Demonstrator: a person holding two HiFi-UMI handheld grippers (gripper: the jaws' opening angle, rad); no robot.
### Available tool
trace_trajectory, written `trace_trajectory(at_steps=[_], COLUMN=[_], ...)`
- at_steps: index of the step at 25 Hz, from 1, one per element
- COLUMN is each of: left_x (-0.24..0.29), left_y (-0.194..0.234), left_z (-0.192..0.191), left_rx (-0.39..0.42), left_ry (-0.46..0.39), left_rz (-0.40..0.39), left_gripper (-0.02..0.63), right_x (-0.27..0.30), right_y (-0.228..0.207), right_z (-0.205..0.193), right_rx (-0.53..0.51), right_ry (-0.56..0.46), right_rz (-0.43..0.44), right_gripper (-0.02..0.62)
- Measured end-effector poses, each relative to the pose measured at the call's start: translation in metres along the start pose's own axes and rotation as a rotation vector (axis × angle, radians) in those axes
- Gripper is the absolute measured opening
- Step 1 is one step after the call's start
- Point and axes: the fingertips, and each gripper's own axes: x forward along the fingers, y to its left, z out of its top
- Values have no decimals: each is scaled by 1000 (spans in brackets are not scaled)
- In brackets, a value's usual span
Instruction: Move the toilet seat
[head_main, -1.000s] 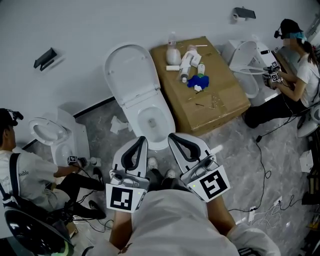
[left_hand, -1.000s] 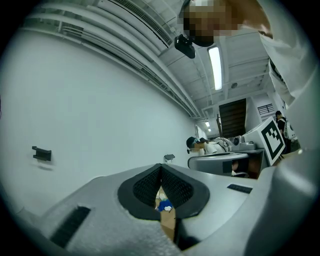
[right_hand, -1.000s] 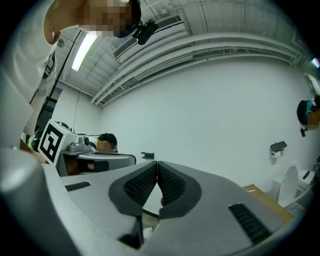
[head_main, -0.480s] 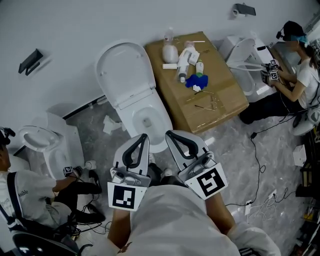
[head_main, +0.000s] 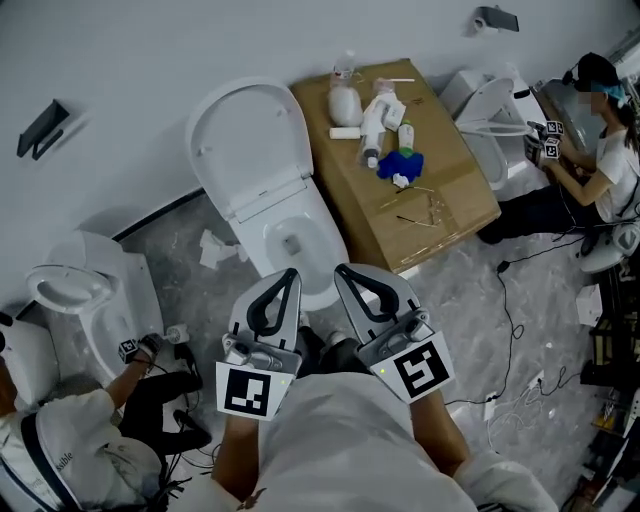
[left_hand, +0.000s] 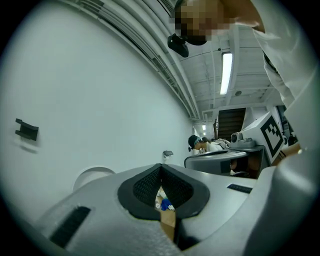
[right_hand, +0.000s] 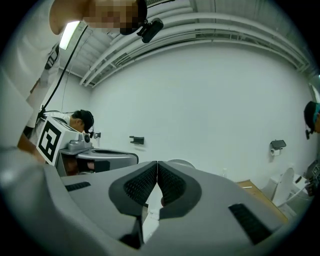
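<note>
Holding both tools close against the white-shirted chest, the person stands over a marble-patterned floor (head_main: 470, 300). The left gripper (head_main: 289, 274) has its two padded jaws pressed together at the tips with nothing between them; its own view shows the same closed tips (left_hand: 160, 166). The right gripper (head_main: 341, 270) sits just beside it, jaws likewise pressed together and empty, as its own view confirms (right_hand: 157, 163). Both point forward toward a white toilet bowl (head_main: 318, 268) just beyond the jaw tips, neither touching it.

The toilet seat (head_main: 250, 140) is tipped up at the back of that bowl, leaning toward the white wall with its pale underside facing out; whether ring and lid are both raised I cannot tell.

Right of the toilet, touching or nearly touching it, lies a large cardboard box (head_main: 445, 205) carrying white bottles (head_main: 345, 103) and a blue cloth (head_main: 401, 164).

At the lower left a crouching person (head_main: 90, 455) works beside another toilet (head_main: 85, 285). At the far right a seated person (head_main: 612, 150) works at a third toilet (head_main: 490, 115). A black cable (head_main: 515, 320) trails across the floor, and a dark bracket (head_main: 40, 128) hangs on the wall.
</note>
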Motion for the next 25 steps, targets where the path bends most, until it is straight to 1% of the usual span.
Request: trace_trajectory(at_steps=[4,9,14,17,20,25], left_x=[11,22,40,51,58,64], left_y=[18,32,46,55,58,55], left_z=[-12,-35,-65,-84,-99,-132], left_rx=[-7,-23,-25,-24,-37,-52], left_ry=[12,39,61,77,88,123], left_rz=[3,32,77,114,135,138], left_gripper=[9,9,9,9,9,9], right_x=[19,35,47,56,60,63], right_y=[-3,-13,-30,-41,-48,-56], right_z=[-14,-38,-64,-86,-104,-135], right_rx=[8,22,81,88,109,136], right_ry=[23,63,36,43,55,72], right_rz=[-1,9,56,76,86,95], right_gripper=[12,12,14,14,14,14])
